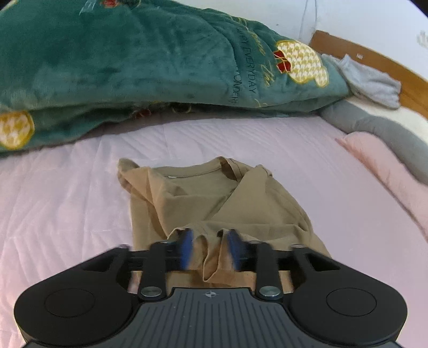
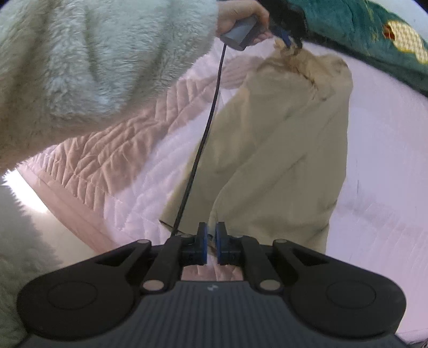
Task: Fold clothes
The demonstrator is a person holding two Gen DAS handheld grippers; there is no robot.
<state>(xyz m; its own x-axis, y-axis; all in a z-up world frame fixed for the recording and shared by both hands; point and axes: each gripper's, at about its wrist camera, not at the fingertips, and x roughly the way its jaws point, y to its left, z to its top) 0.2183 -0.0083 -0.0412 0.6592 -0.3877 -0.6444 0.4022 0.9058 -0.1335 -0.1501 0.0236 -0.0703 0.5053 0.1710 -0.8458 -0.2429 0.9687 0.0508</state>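
A tan T-shirt (image 1: 214, 198) lies on the pink bedsheet (image 1: 67, 203), collar at the far end and both sleeves folded inward. My left gripper (image 1: 211, 249) is at its near hem, with a bunched fold of the fabric between its blurred blue pads (image 1: 187, 249). Seen from the right wrist, the shirt (image 2: 281, 147) stretches between the two grippers. The left gripper (image 2: 287, 40), held by a hand (image 2: 240, 13), pinches a gathered corner at the far end. My right gripper (image 2: 211, 246) is shut on the near corner of the hem.
A green plush blanket (image 1: 133, 59) is heaped across the far side of the bed. Grey cloth (image 1: 374, 80), a grey roll (image 1: 388, 128) and a pink quilt (image 1: 388, 171) lie at the right. A fluffy white sleeve (image 2: 93, 53) and a black cable (image 2: 203, 139) cross the right wrist view.
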